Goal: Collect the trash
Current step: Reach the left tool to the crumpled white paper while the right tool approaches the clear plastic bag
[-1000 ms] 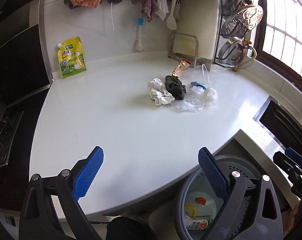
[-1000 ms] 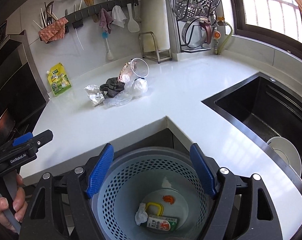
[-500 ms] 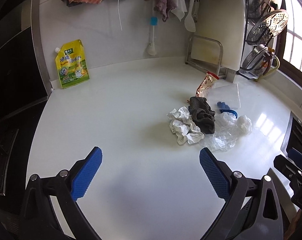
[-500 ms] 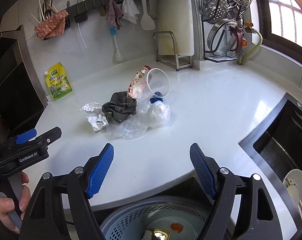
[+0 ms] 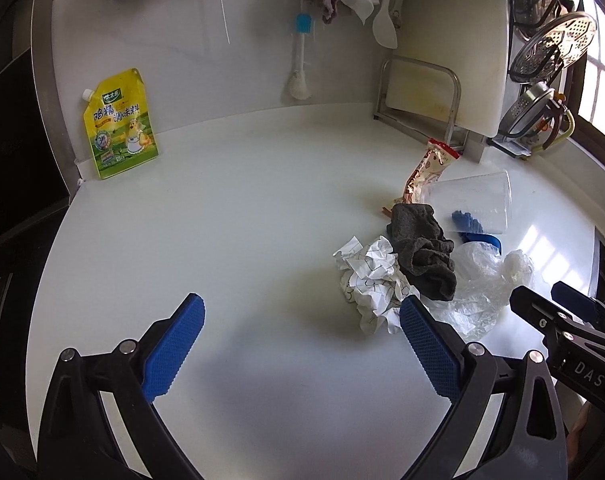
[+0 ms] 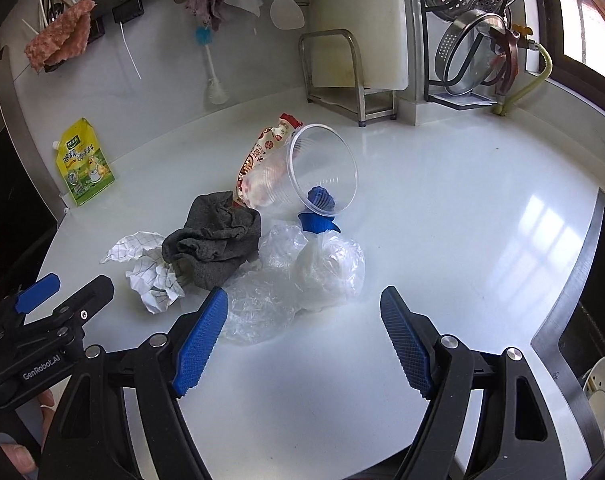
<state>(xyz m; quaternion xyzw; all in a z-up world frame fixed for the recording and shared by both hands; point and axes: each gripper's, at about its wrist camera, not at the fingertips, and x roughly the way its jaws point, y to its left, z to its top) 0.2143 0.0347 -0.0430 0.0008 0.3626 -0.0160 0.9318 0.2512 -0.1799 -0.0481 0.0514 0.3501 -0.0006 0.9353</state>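
A heap of trash lies on the white counter [image 5: 242, 216]: crumpled checked paper [image 5: 372, 280] [image 6: 150, 270], a dark grey cloth [image 5: 422, 248] [image 6: 212, 240], clear plastic bags [image 5: 482, 284] [image 6: 302, 272], a red-and-white snack wrapper [image 5: 428, 172] [image 6: 264, 156], a clear plastic cup on its side [image 5: 476, 200] [image 6: 318, 172] and a blue piece [image 6: 318, 210]. My left gripper [image 5: 302, 344] is open over bare counter, its right finger just short of the paper. My right gripper [image 6: 304, 332] is open with nothing between its fingers, the bags just beyond its tips.
A yellow seasoning pouch [image 5: 120, 124] leans on the back wall. A cutting board in a metal stand [image 5: 426, 92] and a rack of steamer pans [image 6: 478, 32] stand behind. Utensils and cloths hang above. The black sink [image 6: 594, 312] lies at right.
Both grippers moved forward from over the bin onto the counter toward the trash heap. The bin has dropped out of view. Both stay open.
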